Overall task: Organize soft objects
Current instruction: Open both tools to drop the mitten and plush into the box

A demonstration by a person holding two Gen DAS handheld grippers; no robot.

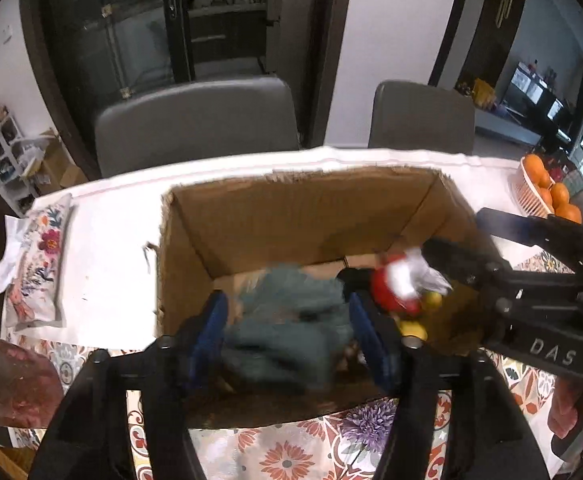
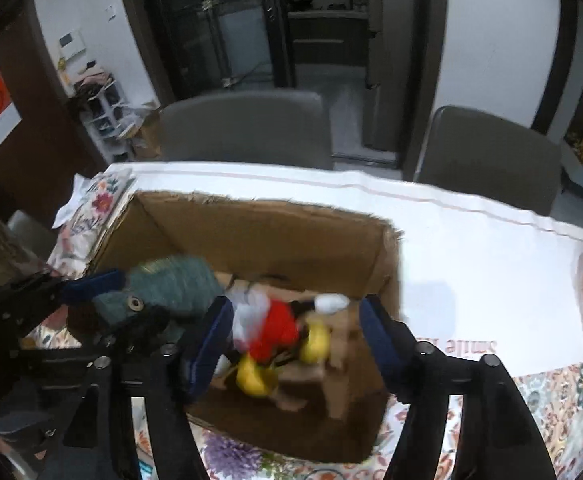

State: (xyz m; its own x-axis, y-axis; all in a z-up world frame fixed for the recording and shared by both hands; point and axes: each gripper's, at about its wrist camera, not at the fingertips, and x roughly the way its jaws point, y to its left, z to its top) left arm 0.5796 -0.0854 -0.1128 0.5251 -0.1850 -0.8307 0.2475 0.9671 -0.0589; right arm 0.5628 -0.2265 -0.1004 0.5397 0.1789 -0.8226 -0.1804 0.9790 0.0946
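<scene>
An open cardboard box stands on the table. My left gripper hangs over its near edge, jaws wide apart, with a blurred teal soft toy between them; contact is unclear. In the right wrist view that toy sits by the left gripper's blue fingers. My right gripper is open over the box, and a red, white and yellow plush lies blurred between its fingers, apart from both. The plush also shows in the left wrist view.
A floral pillow lies on the white tablecloth left of the box. A basket of oranges stands at the far right. Two grey chairs stand behind the table. A patterned cloth covers the near side.
</scene>
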